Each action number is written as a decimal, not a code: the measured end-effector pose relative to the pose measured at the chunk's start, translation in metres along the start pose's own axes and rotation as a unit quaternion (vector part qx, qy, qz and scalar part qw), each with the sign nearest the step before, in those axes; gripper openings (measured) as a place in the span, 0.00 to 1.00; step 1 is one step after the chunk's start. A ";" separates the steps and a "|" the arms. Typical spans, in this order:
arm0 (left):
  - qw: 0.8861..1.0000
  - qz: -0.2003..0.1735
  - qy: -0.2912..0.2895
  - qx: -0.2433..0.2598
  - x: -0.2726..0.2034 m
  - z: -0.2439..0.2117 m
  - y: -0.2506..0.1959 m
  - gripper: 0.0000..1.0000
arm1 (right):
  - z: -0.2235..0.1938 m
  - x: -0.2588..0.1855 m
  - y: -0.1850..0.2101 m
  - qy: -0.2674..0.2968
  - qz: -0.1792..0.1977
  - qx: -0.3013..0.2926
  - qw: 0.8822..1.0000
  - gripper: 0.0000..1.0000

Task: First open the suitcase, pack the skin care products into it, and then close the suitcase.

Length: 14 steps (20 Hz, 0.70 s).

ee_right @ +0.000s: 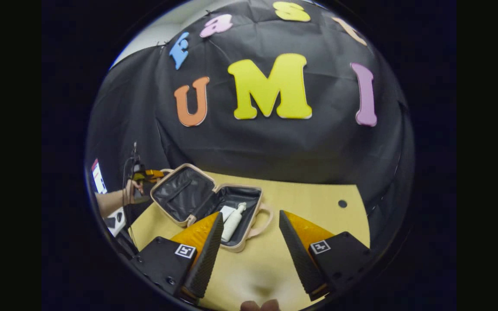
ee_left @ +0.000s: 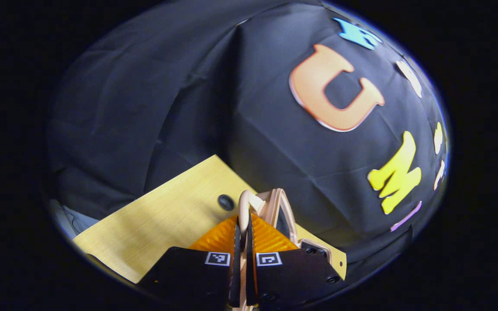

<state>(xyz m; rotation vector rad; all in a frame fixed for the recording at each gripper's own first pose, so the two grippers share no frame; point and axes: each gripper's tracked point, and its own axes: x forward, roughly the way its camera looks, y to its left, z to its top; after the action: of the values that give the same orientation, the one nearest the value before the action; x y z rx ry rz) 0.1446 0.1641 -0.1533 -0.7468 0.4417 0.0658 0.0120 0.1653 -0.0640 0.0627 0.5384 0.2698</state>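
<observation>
The beige suitcase (ee_right: 240, 247) lies open on the wooden table (ee_right: 318, 203), its dark-lined lid (ee_right: 184, 194) tilted up on the left. White skin care bottles (ee_right: 234, 220) lie in its base, and a beige handle (ee_right: 266, 220) sticks out on the near side. My left gripper (ee_left: 243, 224) is shut on a beige handle loop (ee_left: 275, 203) at the lid's edge. In the right gripper view that left gripper (ee_right: 149, 174) sits at the lid's far corner. My right gripper (ee_right: 250, 216) hovers open above the table in front of the suitcase, holding nothing.
A person's hand and forearm (ee_right: 115, 198) hold the left gripper at the table's left side. The tabletop has a small round hole (ee_right: 342, 203), also seen as the hole (ee_left: 226, 201) near the lid. Black cloth walls stand close behind the table.
</observation>
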 end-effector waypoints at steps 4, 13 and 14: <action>0.993 -0.024 -0.014 0.116 -0.038 -0.009 -0.095 0.08 | 0.015 -0.036 -0.009 -0.052 -0.013 -0.051 0.997 0.75; 0.962 -0.036 -0.076 0.259 -0.059 -0.108 -0.284 0.09 | 0.018 -0.105 -0.108 -0.095 -0.092 -0.036 0.991 0.79; 0.958 -0.032 -0.075 0.275 -0.053 -0.124 -0.299 0.09 | 0.015 -0.112 -0.121 -0.094 -0.104 -0.032 0.990 0.79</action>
<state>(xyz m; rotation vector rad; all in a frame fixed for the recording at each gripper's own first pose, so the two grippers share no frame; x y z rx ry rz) 0.1151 -0.1334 -0.0198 -0.2037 0.2694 -0.0605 -0.0437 0.0186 -0.0117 -0.0310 0.3453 0.0756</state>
